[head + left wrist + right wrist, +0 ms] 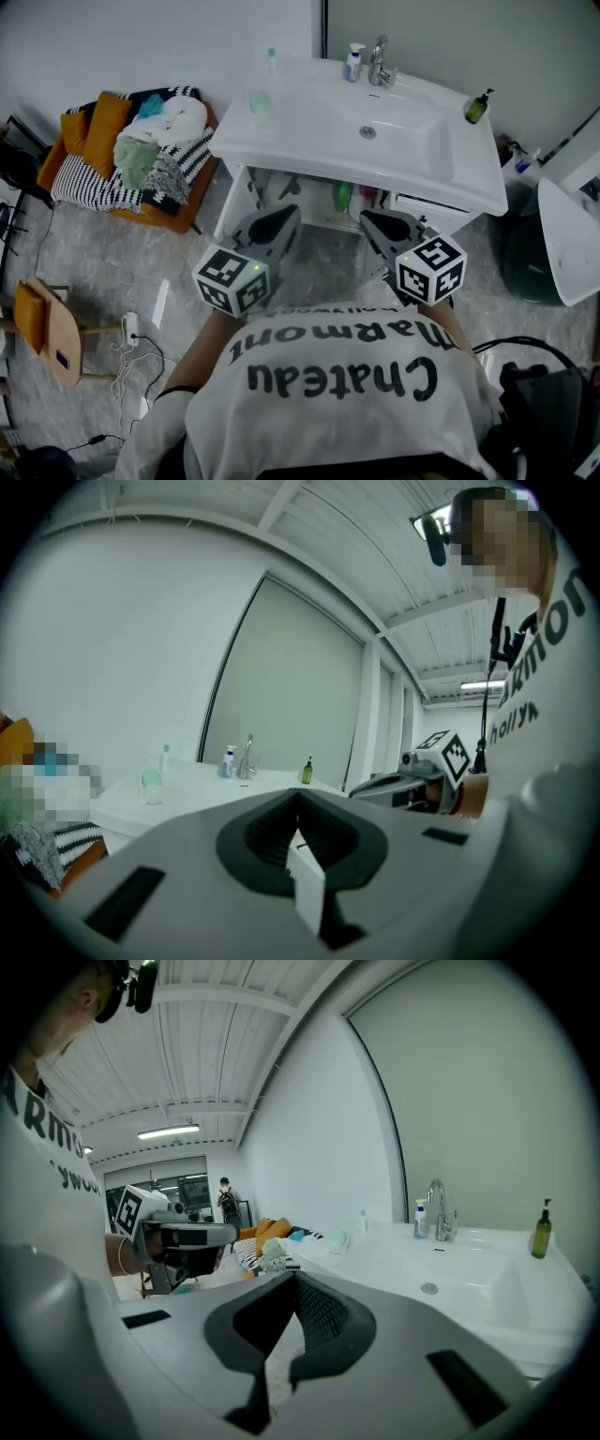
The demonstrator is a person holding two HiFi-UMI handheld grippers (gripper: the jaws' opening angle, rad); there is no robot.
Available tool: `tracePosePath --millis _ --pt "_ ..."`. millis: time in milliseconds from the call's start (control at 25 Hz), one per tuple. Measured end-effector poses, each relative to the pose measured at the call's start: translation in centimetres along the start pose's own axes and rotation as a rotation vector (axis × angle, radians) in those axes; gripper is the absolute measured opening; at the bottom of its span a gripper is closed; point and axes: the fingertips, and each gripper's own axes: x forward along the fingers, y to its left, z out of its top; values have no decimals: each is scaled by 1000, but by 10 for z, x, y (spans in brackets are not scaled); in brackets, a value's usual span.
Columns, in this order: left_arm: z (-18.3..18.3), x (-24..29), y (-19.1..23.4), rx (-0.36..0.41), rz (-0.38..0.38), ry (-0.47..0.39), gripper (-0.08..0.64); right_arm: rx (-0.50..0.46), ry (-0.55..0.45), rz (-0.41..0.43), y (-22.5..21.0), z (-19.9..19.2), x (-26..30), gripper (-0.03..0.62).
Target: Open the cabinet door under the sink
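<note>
- Both tools have their jaws pressed together on nothing — the left tool (284, 217) and the right tool (372, 221) are held side by side, apart.
- Just beyond their tips is the cabinet (424, 208) under the sink (375, 127) — bottles (343, 197) show inside.
</note>
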Motion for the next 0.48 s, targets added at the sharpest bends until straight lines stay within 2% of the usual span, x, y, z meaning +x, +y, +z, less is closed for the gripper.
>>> tracePosePath --millis 480 --pt "2 -3 18 3 -5 1 9 -28 30 -25 -2 -1 19 11"
